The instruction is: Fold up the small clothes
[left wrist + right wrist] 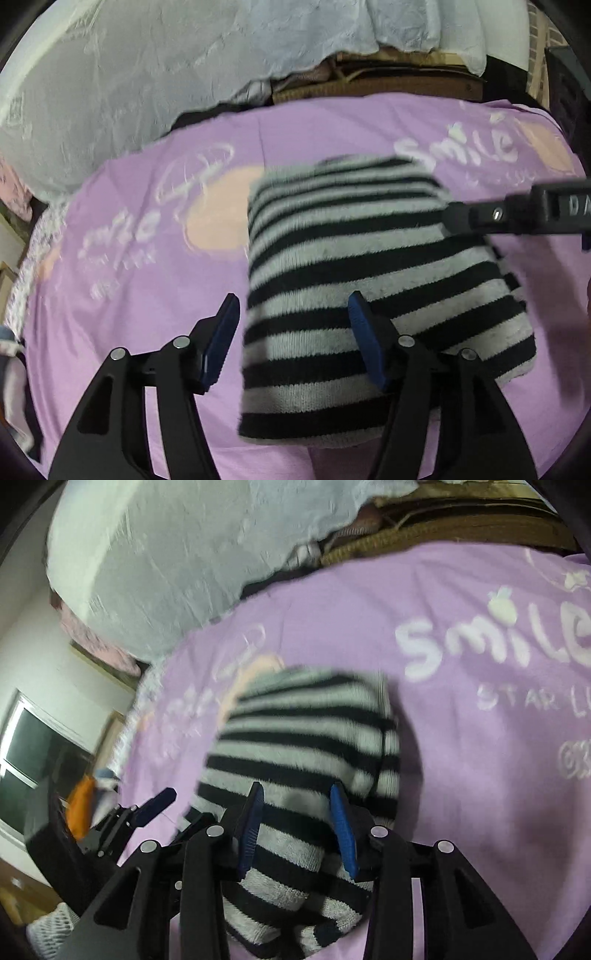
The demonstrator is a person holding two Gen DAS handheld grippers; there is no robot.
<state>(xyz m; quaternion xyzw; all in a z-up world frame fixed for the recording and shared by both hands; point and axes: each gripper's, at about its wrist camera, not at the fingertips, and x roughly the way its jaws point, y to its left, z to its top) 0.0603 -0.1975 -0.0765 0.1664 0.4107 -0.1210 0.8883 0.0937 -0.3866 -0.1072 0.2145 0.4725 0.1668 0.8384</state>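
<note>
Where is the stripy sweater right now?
The stripy sweater lies folded on the purple blanket, just right of the peach spot in the left wrist view, with both open claws over its near edge.

Left wrist view: the right gripper (458,218) enters from the right edge, its body cut off; whether its jaws grip cannot be told there. The lettering on it reads only "DA" before the edge. The striped garment (362,280) is motion-blurred along its top, and its lower right portion is hidden behind a finger. Right wrist view: the garment's near end is cut off at the bottom edge, and the bedspread (480,738) lettering runs off the right edge.
</note>
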